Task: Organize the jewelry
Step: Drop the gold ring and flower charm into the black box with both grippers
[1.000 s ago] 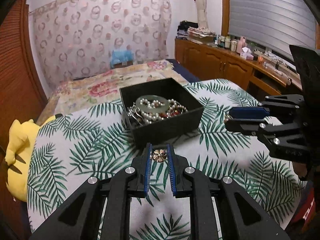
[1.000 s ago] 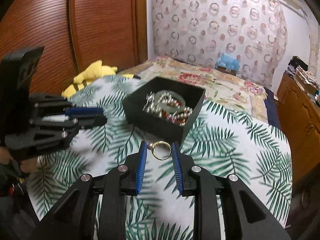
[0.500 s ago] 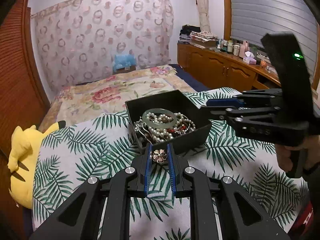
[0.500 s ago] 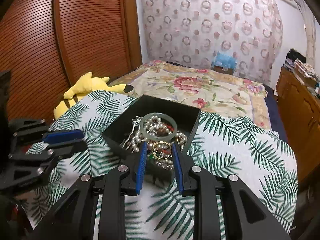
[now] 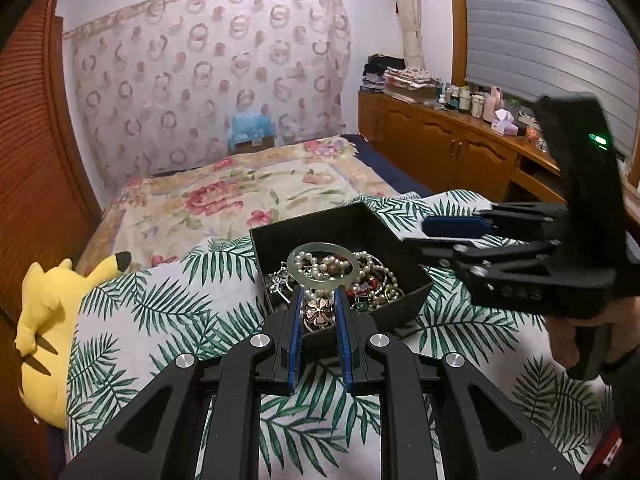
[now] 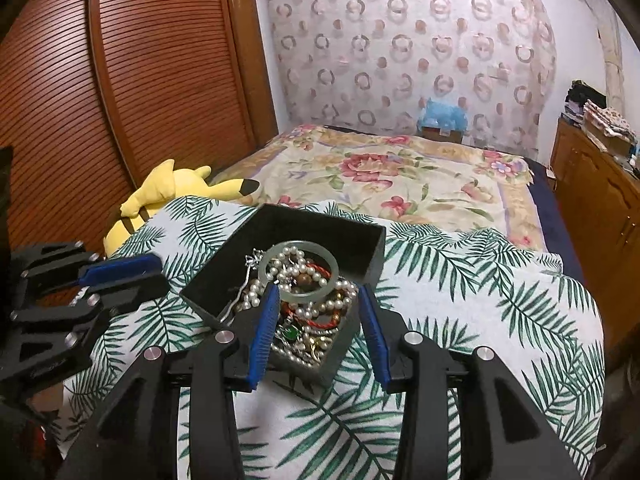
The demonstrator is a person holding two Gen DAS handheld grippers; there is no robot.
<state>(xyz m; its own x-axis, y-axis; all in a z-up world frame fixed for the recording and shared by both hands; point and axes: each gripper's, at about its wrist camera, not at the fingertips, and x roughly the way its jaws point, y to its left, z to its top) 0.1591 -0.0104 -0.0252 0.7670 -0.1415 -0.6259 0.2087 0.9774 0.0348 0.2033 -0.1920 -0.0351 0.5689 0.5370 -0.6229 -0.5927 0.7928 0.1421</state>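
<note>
Both tongs have come forward from the palm-print cloth (image 6: 480, 292) to the black jewelry box (image 5: 404, 240) since a second ago, and the gold ring seen then between the right pads is no longer there.

Left tongs (image 5: 318, 312): pointing downward over the near corner of the box, pads nearly together and clenching a small flower-shaped ornament (image 5: 318, 311) in dull gold tones. The ornament is being held just above the box's near rim, in front of the heap of jewelry.

Right tongs (image 6: 318, 320): also angled downward over the box's near corner, jaws opening, blue pads (image 6: 264, 328) standing apart on either side of the heap. Nothing is being pressed between them; beads and chains are lying in the box below the gap. In the left wrist view a hand (image 5: 572, 336) is gripping the handle of these tongs at the right edge.

Box contents: a pale green bangle (image 6: 298, 270) is resting on top of pearl strands (image 6: 340, 292), red cord and a green stone. The box is sitting on the palm-print cloth spread over the bed.

Beyond, a yellow plush toy (image 6: 172, 196) is lying at the cloth's left edge, and a floral bedspread (image 6: 400, 176) is covering the far bed.
</note>
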